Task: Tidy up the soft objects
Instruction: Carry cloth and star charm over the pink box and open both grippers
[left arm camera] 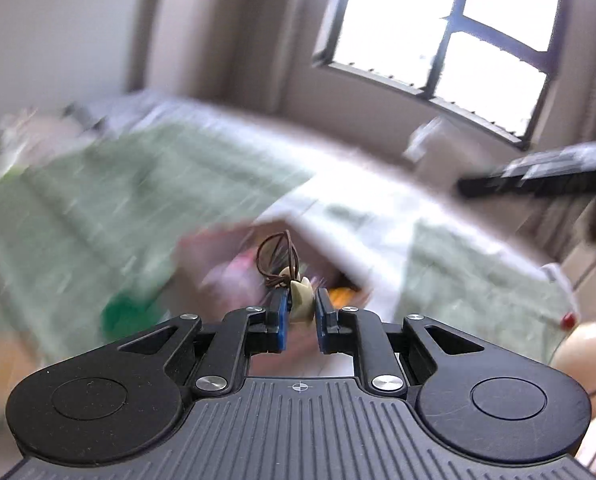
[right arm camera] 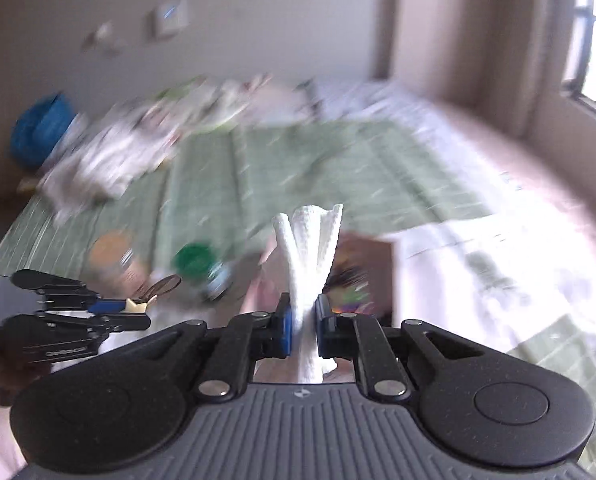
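Observation:
Both views are motion-blurred. My left gripper [left arm camera: 301, 312] is shut on a small cream soft toy [left arm camera: 301, 300] with a brown cord loop [left arm camera: 278, 252], held above a pink box [left arm camera: 226, 268] on the bed. It also shows at the left of the right wrist view [right arm camera: 138, 312], with the cream toy [right arm camera: 138, 305] in it. My right gripper [right arm camera: 302, 318] is shut on a white knitted cloth [right arm camera: 309, 256] that stands up between the pads, above the same brown-pink box [right arm camera: 369, 264] holding colourful items.
A green checked bedspread [right arm camera: 298, 168] covers the bed. A green object [right arm camera: 194, 258] and an orange one [right arm camera: 112, 250] lie near the box. Crumpled clothes [right arm camera: 130, 148] and a blue bag [right arm camera: 38, 128] are at the far left. A window [left arm camera: 457, 28] is on the right.

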`<state>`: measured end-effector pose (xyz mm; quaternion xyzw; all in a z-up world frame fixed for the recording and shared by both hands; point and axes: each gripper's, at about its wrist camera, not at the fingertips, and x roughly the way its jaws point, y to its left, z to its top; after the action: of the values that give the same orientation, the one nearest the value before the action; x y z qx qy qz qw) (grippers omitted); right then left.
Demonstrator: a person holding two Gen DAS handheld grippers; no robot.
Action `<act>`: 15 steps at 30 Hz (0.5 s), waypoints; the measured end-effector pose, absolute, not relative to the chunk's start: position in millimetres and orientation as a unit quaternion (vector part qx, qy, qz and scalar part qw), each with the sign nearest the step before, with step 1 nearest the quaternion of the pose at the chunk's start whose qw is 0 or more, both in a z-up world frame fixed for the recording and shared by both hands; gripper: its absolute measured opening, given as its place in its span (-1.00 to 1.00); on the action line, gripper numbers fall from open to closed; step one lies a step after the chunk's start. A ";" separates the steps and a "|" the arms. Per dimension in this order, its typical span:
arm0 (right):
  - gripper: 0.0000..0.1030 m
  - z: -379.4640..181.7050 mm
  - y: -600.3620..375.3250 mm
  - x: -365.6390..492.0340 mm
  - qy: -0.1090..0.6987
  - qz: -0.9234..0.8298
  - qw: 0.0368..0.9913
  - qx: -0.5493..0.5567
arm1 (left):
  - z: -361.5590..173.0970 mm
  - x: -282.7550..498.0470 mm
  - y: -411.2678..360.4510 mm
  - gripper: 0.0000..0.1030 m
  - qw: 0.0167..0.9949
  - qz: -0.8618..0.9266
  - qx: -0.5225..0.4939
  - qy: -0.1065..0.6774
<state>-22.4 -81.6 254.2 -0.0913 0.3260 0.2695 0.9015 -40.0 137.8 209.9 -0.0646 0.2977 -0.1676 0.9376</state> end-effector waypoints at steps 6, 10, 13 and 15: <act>-0.78 252.7 -95.1 32.4 0.317 0.259 0.910 -0.069 | 212.5 65.2 96.4 -0.56 0.934 -0.171 -0.047 0.309; -0.78 221.8 -76.1 88.5 0.352 0.263 0.897 -0.047 | 168.9 106.9 125.8 -0.56 0.926 -0.124 -0.114 0.337; -0.78 180.9 -52.7 130.4 0.387 0.262 0.883 -0.040 | 139.4 105.9 148.1 -0.56 0.923 -0.090 -0.145 0.346; -0.78 147.0 -35.6 158.2 0.418 0.250 0.873 -0.038 | 124.3 97.1 156.6 -0.56 0.921 -0.103 -0.138 0.350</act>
<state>158.2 -35.6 147.0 -0.0384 0.4175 0.2499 0.8728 97.1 156.6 124.3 -0.1383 0.3499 -0.1031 0.9208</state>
